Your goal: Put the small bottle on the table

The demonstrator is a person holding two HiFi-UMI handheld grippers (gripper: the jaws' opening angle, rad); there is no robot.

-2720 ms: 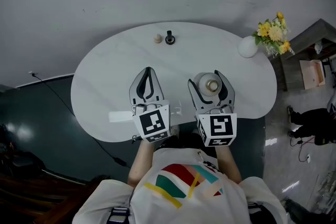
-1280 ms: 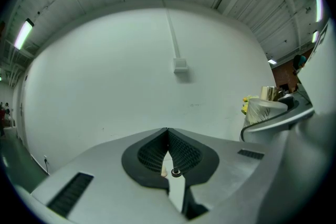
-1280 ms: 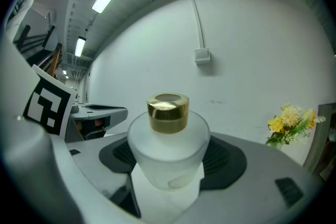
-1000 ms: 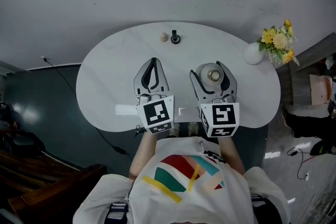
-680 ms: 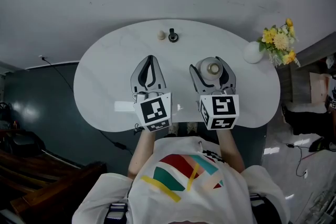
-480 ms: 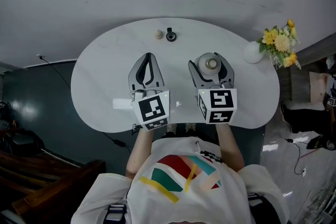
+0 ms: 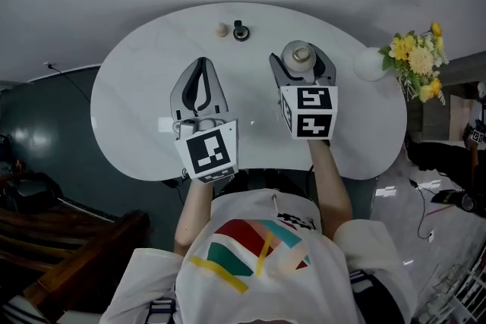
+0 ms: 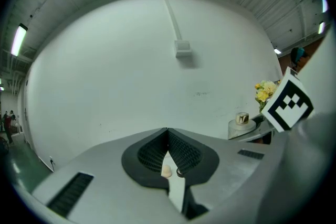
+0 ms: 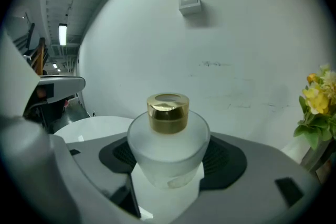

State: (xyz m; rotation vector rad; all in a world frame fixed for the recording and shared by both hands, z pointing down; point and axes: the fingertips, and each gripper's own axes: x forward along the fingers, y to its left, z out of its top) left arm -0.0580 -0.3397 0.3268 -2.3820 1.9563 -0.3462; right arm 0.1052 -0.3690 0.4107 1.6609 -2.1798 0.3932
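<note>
The right hand-held gripper [image 9: 170, 159] is gripping the small bottle [image 9: 168, 141] — its two dark pads are pressing on the frosted, rounded body from either side, and the gold cap [image 9: 167, 112] is pointing straight up. In the head view the bottle is sitting over the right-hand part of the white oval worktop [image 7: 137, 102], toward its far edge; whether its base is touching the surface cannot be told. The left hand-held gripper [image 7: 199, 78] is being held over the worktop near it, on its left, with its jaws closed tip to tip and nothing between them. Farther out, a small beige ball [image 7: 221, 29] and a small black object [image 7: 241, 31] are lying side by side near the far edge. At the worktop's right end a round white vase [image 7: 370, 64] is holding yellow flowers [image 7: 421, 61].
</note>
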